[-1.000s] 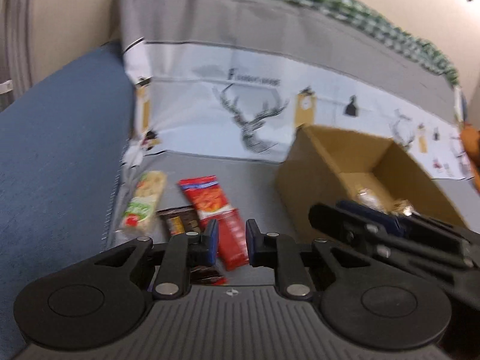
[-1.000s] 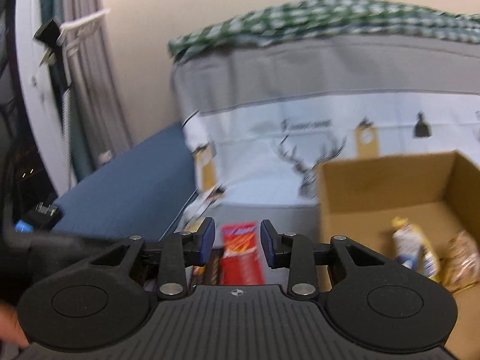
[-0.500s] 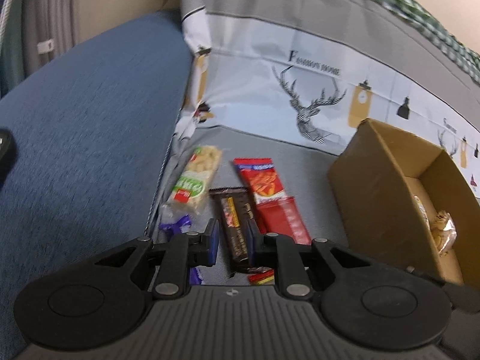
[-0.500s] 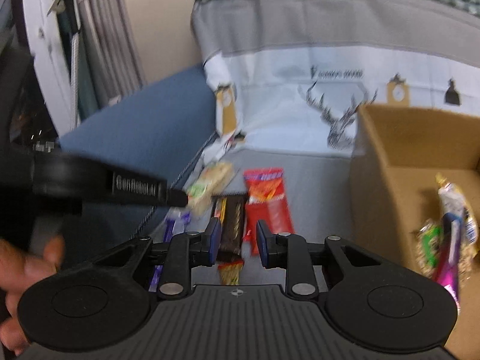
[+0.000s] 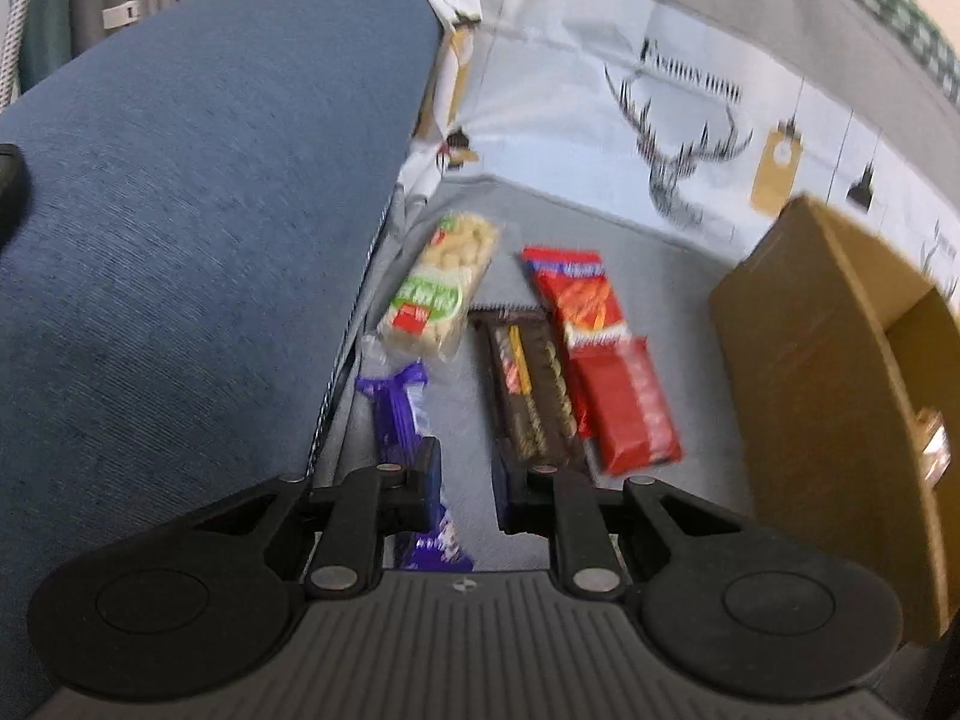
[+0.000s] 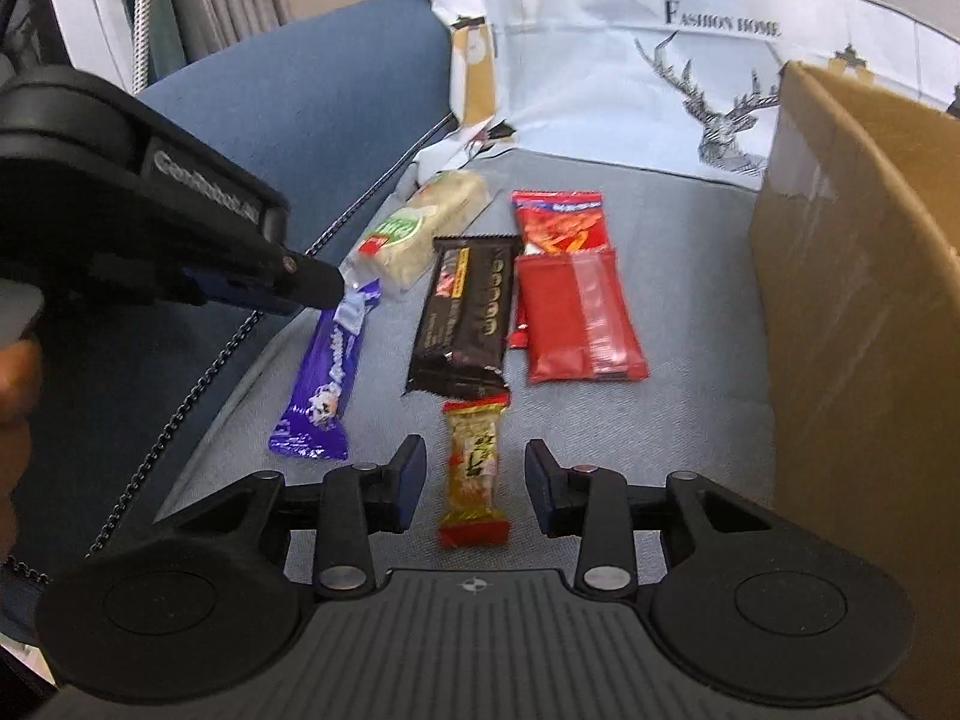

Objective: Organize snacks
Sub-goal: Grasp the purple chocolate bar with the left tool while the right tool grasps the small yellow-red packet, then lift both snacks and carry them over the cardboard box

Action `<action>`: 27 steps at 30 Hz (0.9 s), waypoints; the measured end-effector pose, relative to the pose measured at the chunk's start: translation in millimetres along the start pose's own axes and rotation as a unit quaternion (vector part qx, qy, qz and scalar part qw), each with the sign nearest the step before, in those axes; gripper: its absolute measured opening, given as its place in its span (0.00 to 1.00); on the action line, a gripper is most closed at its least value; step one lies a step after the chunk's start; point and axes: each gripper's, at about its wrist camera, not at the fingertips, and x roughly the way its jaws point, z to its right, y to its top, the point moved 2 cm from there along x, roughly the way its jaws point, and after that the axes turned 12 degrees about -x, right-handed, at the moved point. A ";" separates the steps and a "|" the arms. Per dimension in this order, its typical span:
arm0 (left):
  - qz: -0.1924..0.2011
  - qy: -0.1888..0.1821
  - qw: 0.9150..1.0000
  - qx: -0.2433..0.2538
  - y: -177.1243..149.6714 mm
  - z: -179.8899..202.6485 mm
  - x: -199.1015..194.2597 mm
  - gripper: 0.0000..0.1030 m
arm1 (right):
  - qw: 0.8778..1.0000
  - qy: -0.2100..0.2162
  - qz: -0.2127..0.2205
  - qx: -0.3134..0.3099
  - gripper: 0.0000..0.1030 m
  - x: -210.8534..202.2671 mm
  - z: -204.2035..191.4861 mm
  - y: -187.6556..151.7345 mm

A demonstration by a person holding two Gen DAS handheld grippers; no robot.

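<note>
Several snacks lie on a grey seat cushion (image 6: pixel 690 324). A small yellow and red snack bar (image 6: pixel 474 462) lies between the open fingers of my right gripper (image 6: pixel 474 483). Beyond it are a dark brown bar (image 6: pixel 465 312), a red packet (image 6: pixel 573 312), a red chips packet (image 6: pixel 558 219), a pale cracker pack (image 6: pixel 420 228) and a purple bar (image 6: pixel 327 378). My left gripper (image 5: pixel 465 480) is open and empty, low over the purple bar (image 5: pixel 399 408) and beside the dark bar (image 5: pixel 531 384). It also shows in the right wrist view (image 6: pixel 312 291).
An open cardboard box (image 6: pixel 852 300) stands at the right, and shows in the left wrist view (image 5: pixel 828 372). A blue armrest (image 5: pixel 180 210) rises at the left. A printed deer cloth (image 6: pixel 690 60) covers the backrest behind the snacks.
Both grippers have come down and forward toward the snacks. My right gripper has opened wider and now straddles the small yellow bar. My left gripper has dropped over the purple bar.
</note>
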 end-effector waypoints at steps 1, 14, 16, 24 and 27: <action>-0.005 0.008 1.000 0.005 -1.7 1.6 3.1 0.21 | 1.000 -0.002 -0.003 -0.004 0.37 1.6 -0.9 -1.0; -0.043 0.084 0.994 0.064 -13.1 15.2 46.2 0.38 | 0.998 -0.017 -0.006 -0.066 0.20 -1.2 -9.7 -8.0; -0.049 0.088 0.993 0.066 -14.6 15.4 51.0 0.38 | 0.998 -0.013 -0.011 -0.061 0.20 -3.2 -7.4 -8.3; -0.050 0.081 0.993 0.070 -18.6 13.8 45.7 0.14 | 0.999 -0.007 -0.025 -0.045 0.20 -7.2 0.1 -9.2; -0.054 0.074 0.994 0.057 -22.5 10.1 37.3 0.14 | 0.999 -0.007 -0.029 -0.044 0.20 -7.0 1.1 -10.0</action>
